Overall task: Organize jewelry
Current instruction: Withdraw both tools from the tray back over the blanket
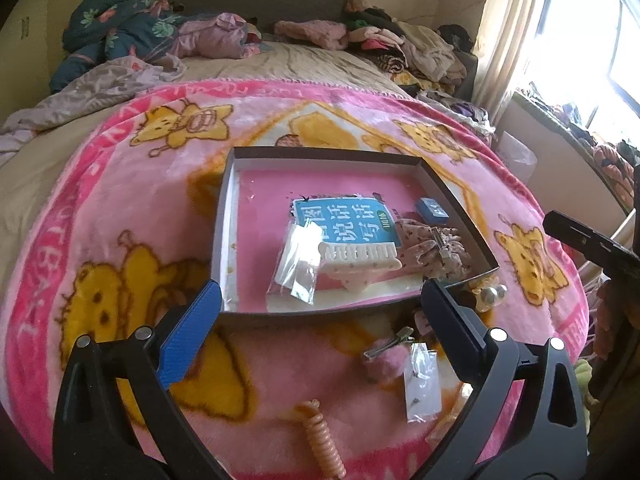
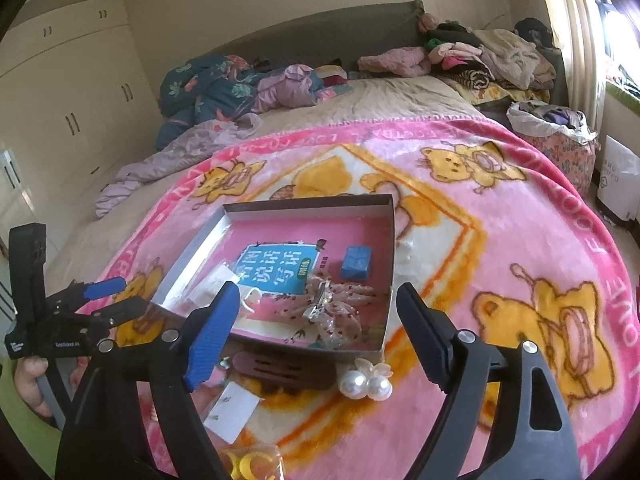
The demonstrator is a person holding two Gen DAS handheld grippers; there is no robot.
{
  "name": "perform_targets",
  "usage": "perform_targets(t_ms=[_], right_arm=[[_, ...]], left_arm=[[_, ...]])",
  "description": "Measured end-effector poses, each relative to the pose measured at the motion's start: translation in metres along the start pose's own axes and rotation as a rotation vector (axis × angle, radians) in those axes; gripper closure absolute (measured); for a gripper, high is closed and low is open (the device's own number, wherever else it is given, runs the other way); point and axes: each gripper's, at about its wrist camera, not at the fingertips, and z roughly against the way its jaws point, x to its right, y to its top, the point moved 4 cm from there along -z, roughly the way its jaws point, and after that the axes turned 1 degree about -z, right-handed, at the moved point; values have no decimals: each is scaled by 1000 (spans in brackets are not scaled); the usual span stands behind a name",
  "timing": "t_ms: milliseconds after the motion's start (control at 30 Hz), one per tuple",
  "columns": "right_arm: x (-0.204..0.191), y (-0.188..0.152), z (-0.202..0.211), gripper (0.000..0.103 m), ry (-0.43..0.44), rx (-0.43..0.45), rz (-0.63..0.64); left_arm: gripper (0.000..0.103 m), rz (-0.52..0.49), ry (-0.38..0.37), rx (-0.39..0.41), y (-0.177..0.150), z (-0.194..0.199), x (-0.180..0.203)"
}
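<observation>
A shallow open box (image 1: 224, 216) (image 2: 390, 248) lies on the pink blanket. It holds a clear bag (image 1: 298, 264), a white comb clip (image 1: 352, 258), a floral scrunchie (image 1: 432, 250) (image 2: 340, 312) and a small blue box (image 1: 432, 208) (image 2: 356, 262). In front of it lie a pearl hair tie (image 2: 366, 384) (image 1: 492, 296), a brown clip (image 2: 284, 372), a pink pompom clip (image 1: 388, 354), a small clear bag (image 1: 422, 382) (image 2: 232, 410) and an orange coil tie (image 1: 324, 440). My left gripper (image 1: 320, 328) is open above the blanket before the box. My right gripper (image 2: 316, 336) is open above the box's near edge.
The pink bear-print blanket (image 1: 120, 208) (image 2: 520, 240) covers the bed. Piled clothes (image 1: 380, 40) and quilts (image 2: 224, 84) lie at the headboard. A window (image 1: 592, 40) is at the right, wardrobes (image 2: 60, 92) at the left. Yellow rings (image 2: 248, 464) lie near the bottom edge.
</observation>
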Motion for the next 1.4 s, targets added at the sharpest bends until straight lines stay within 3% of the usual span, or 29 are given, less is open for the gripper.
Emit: perform_targets(t_ms=[667, 1400], right_arm=[[-24, -32, 30, 18, 31, -6, 54], [-39, -91, 38, 14, 63, -74, 86]], left_arm=[[10, 12, -2, 12, -25, 27, 1], [10, -33, 5, -20, -64, 35, 18]])
